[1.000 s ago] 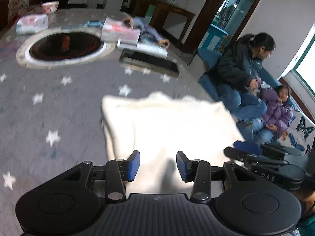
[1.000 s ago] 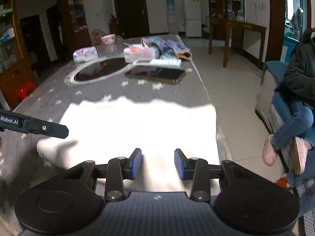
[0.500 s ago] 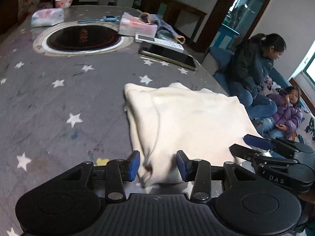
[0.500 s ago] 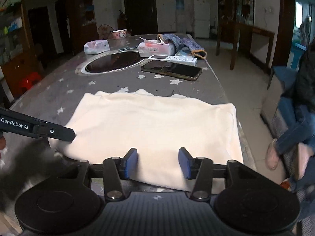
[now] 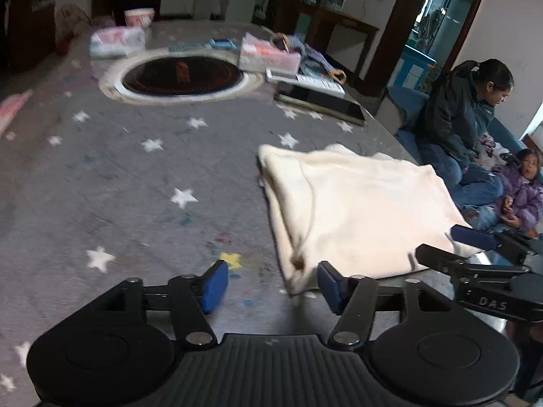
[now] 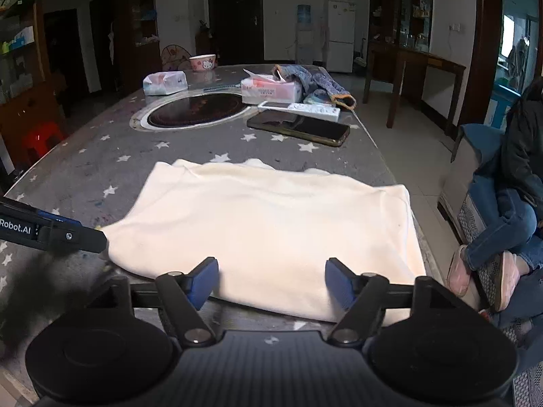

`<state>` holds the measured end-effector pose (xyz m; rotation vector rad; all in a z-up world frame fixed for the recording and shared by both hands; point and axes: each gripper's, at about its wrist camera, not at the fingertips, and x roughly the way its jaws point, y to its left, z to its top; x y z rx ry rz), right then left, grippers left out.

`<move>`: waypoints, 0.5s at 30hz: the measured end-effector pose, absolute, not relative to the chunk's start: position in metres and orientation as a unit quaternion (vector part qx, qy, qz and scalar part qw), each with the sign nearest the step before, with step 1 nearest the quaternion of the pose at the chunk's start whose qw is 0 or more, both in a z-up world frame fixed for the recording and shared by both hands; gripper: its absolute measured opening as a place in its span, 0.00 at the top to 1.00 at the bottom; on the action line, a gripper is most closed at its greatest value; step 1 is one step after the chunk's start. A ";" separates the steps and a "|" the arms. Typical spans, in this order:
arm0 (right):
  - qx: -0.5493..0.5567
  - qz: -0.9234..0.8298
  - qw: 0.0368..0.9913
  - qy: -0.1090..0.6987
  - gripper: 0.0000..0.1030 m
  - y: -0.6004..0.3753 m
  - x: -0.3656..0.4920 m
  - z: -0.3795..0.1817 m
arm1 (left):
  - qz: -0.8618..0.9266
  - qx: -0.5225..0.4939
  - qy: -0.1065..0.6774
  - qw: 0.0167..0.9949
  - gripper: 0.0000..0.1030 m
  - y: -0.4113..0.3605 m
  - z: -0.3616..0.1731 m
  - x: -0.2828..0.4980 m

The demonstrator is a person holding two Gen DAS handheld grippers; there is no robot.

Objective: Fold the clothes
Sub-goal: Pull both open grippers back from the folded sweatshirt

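Cream garment (image 6: 271, 227) flat on surface (image 5: 118, 176), folded, long axis running between both grippers; left gripper (image 5: 268, 286) apart off its left corner, right gripper (image 6: 271, 279) apart over near edge, both just opened, nothing clamped.

The right gripper (image 6: 270, 283) hovers at the near edge of the cream garment (image 6: 271, 227), jaws just opened wide, nothing pinched between the blue pads (image 6: 203, 281). The garment lies folded flat on the star-patterned table (image 6: 101, 166). Left of the garment, the left gripper's finger (image 6: 68, 237) pokes in, its tip right at the corner. Beyond the garment sits a dark phone (image 6: 298, 127).
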<state>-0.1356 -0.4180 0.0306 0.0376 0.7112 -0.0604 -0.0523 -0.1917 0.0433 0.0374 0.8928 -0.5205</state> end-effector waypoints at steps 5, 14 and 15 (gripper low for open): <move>0.021 -0.017 0.939 0.343 0.23 -0.405 -0.135 0.036 | -0.227 0.016 0.413 0.882 0.25 -0.178 0.051 -0.060; 0.013 0.023 0.942 0.335 0.15 -0.368 -0.126 0.044 | -0.185 0.007 0.396 0.899 0.07 -0.146 0.055 -0.069; 0.012 0.027 0.942 0.334 0.15 -0.365 -0.124 0.044 | -0.180 0.004 0.395 0.901 0.05 -0.142 0.056 -0.068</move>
